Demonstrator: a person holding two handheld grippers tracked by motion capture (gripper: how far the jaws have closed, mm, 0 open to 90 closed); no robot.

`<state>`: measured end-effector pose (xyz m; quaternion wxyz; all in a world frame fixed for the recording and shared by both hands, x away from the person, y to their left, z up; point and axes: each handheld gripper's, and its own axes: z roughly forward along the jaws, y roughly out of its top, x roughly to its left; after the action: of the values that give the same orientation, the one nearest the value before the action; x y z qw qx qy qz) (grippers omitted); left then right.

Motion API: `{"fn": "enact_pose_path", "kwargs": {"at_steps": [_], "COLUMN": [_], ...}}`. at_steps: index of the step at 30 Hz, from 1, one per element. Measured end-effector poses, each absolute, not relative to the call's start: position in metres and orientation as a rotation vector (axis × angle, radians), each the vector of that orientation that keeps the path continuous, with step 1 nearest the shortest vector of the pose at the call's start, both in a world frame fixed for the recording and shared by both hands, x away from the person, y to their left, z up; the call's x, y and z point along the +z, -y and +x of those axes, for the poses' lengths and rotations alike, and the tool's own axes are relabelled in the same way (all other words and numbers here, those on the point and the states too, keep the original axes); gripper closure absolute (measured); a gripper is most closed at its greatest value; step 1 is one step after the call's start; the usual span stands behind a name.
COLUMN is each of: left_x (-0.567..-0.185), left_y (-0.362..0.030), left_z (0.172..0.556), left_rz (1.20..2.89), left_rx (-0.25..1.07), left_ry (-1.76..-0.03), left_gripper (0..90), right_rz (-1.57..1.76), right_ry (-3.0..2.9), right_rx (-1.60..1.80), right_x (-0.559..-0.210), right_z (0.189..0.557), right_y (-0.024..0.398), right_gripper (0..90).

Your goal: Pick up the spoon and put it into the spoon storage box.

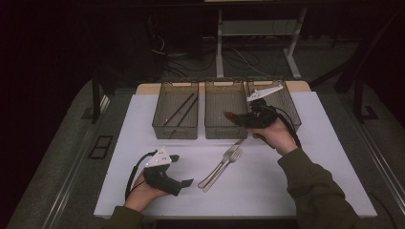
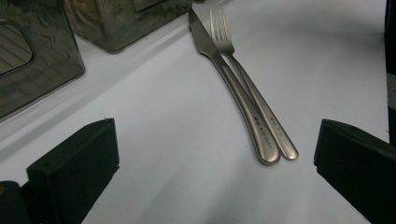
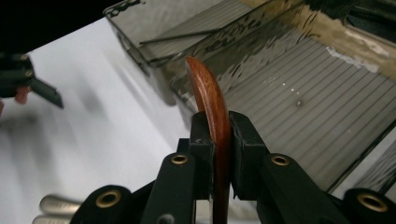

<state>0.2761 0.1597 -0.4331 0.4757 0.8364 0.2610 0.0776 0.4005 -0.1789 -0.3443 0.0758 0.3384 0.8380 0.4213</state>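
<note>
Reddish-brown curved wooden utensil [image 3: 211, 100], spoon-like, clamped edge-on between the black jaws of the right gripper [image 3: 219, 140], pads pressing both faces, jaws nearly closed around the thin wood. Held in the air above the near edge of the middle smoky translucent plastic bin [image 1: 225, 117], tip pointing toward the left bin [image 1: 175, 114]; seen in the high view as a red-brown sliver [image 1: 233, 117] ahead of the right gripper [image 1: 248, 119]. Two dark thin sticks [image 1: 180, 110] lying slantwise in the left bin. Third bin [image 1: 286, 98] behind the right hand [image 1: 274, 135]. On the white tabletop [image 1: 143, 124], silver steel knife [image 2: 229, 79] and silver steel fork [image 2: 250, 86] side by side, handles touching. Left gripper [image 1: 184, 169] resting low near the table's front edge, jaws spread wide, nothing between them, knife and fork handles just ahead.
</note>
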Motion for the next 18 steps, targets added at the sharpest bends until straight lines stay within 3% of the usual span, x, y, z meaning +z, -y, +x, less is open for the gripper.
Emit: {"fn": "enact_pose_path", "kwargs": {"at_steps": [18], "left_x": [-0.433], "left_y": [-0.159], "left_z": [0.275], "left_rz": [2.033], "left_rx": [0.192], "left_ry": [-0.631], "left_gripper": [0.0], "right_rz": [1.121], "right_ry": [-2.461], "right_rx": [1.224], "right_x": [-0.332], "right_z": [0.464], "right_y": [0.139], "right_gripper": [79.6]}}
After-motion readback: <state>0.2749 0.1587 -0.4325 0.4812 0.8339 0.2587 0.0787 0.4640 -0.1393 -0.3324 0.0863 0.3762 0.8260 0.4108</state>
